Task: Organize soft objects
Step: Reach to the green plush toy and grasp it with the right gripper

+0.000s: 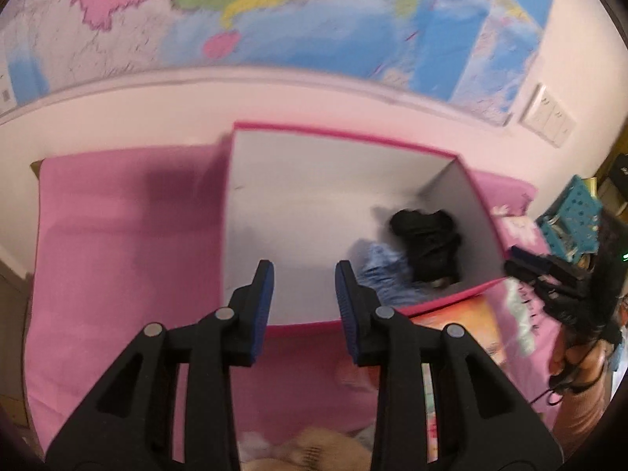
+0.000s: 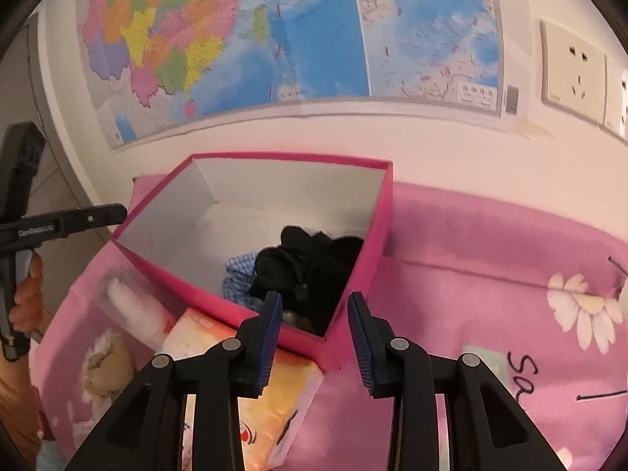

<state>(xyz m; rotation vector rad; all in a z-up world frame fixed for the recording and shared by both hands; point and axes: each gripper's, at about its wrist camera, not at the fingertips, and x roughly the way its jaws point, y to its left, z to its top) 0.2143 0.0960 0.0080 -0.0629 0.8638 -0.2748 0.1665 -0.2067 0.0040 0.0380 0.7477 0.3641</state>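
A pink box (image 1: 337,135) with white inner walls stands on the pink bedding. A black cloth (image 1: 429,241) and a blue checked cloth (image 1: 382,271) lie in its right corner. My left gripper (image 1: 304,271) hovers over the box's near rim, open, with nothing between its blue pads. In the right wrist view the same box (image 2: 386,212) holds the black cloth (image 2: 314,271) and the blue checked cloth (image 2: 239,278). My right gripper (image 2: 316,302) hangs just before the near corner, open and empty. A beige plush toy (image 2: 104,369) lies at the lower left.
An orange tissue pack (image 2: 255,376) and a white item in clear wrap (image 2: 133,314) lie beside the box. The pink flowered sheet (image 2: 510,274) spreads to the right. A map (image 2: 274,39) and wall sockets (image 2: 571,74) are behind. A teal basket (image 1: 573,216) stands at the right.
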